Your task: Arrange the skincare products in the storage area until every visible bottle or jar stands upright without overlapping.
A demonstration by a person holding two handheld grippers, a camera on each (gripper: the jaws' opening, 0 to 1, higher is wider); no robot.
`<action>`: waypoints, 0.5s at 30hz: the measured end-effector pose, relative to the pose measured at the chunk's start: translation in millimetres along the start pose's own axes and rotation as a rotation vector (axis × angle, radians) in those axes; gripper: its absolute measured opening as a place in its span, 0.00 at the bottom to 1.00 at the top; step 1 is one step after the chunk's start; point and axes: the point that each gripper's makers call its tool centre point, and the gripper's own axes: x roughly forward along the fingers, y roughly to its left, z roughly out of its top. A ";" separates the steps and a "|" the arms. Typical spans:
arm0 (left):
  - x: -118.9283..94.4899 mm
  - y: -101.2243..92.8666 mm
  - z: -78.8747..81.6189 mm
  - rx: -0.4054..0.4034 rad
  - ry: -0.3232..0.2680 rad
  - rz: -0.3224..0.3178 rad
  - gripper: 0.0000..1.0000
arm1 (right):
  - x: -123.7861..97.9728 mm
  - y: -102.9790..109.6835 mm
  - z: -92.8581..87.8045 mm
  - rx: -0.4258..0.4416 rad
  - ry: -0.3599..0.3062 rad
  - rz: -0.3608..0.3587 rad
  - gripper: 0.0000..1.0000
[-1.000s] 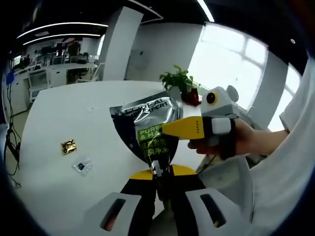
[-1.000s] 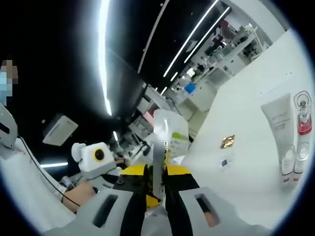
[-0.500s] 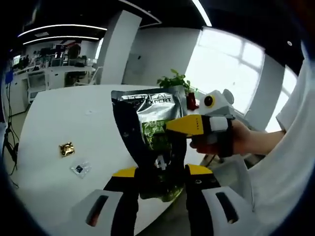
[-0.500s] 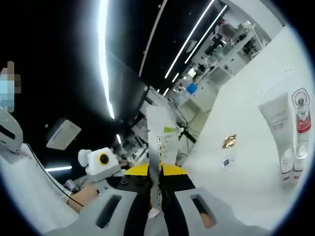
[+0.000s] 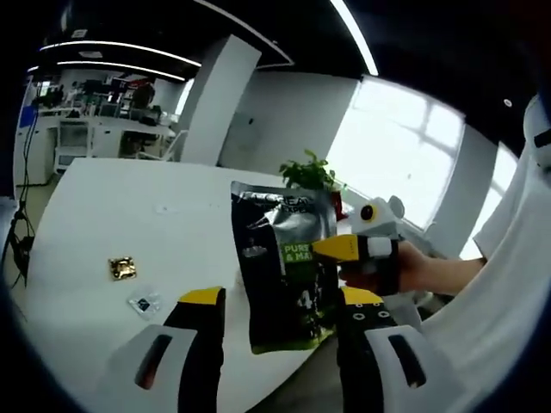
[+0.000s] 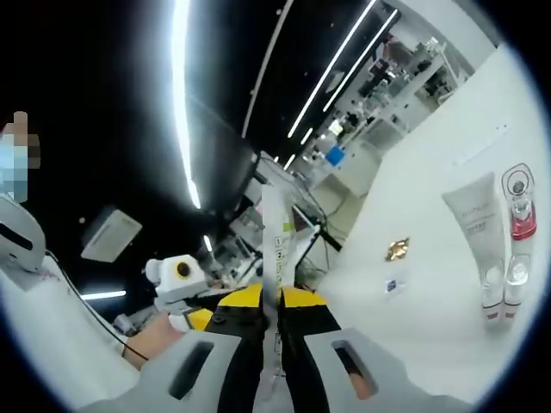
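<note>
The right gripper [image 6: 277,331] is pinched tight on the shiny dark pouch [image 5: 284,258], holding it up in the air. The left gripper [image 5: 280,323] has its jaws spread wide, and the pouch hangs between them without touching (so it has let go). Far ahead of the right gripper, on the white table [image 6: 430,284], the white tube [image 6: 476,228] and red-capped bottle [image 6: 518,215] lie flat. Nothing looks stood up, so I think most of the job is left.

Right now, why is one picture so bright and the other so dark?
In the left gripper view a big window glows white behind the dark packet, washing out that side. In the right gripper view the camera points up at a dark ceiling, where a strip light glares and bends.
</note>
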 end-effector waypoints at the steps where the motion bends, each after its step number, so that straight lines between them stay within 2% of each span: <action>1: 0.0 1.9 -0.6 -0.008 0.000 -0.004 0.53 | 0.0 1.8 0.6 0.003 -0.002 0.007 0.05; 3: 0.2 2.5 -2.3 -0.040 0.001 -0.023 0.60 | -0.1 11.1 3.1 0.012 -0.009 0.042 0.05; 7: 0.7 -12.3 4.9 -0.154 -0.061 -0.147 0.63 | 0.2 27.0 6.1 0.035 -0.020 0.110 0.05; 8: 0.2 -17.5 5.6 -0.183 -0.067 -0.190 0.62 | 0.5 31.2 6.1 0.037 -0.020 0.126 0.05; 10: 1.6 -23.6 5.8 -0.193 -0.076 -0.221 0.57 | 1.8 38.6 5.8 0.051 -0.017 0.157 0.05; 11: 1.0 -28.8 3.3 -0.206 -0.067 -0.259 0.53 | 3.0 42.7 5.7 0.059 -0.016 0.176 0.05; 12: 1.4 -29.0 1.9 -0.222 -0.065 -0.270 0.48 | 4.4 47.0 5.3 0.067 -0.016 0.193 0.05; 15: 0.2 -34.5 1.7 -0.255 -0.074 -0.319 0.42 | 6.5 48.6 4.7 0.073 -0.007 0.200 0.06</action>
